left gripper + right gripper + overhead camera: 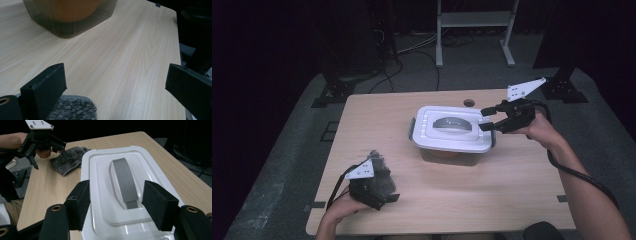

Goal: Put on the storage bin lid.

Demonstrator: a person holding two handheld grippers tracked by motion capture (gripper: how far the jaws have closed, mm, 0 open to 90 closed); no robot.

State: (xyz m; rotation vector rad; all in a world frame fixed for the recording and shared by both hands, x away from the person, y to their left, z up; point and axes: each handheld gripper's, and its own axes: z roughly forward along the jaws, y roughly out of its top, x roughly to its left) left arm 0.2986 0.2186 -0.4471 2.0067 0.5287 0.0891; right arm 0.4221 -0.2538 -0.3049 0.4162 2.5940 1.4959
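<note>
The white-lidded container is seen mid-table from above; something orange inside is revealed in the left gripper view. The right gripper is held open over the grey handle. The left gripper, open, is kept beside a grey cloth.

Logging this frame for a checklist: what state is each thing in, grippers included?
Container: upright on the table, something orange inside.
Lid: on the container, grey handle lying flat.
Grey cloth: crumpled on the table.
Left gripper: open, over the cloth.
Right gripper: open above the lid, holding nothing.
</note>
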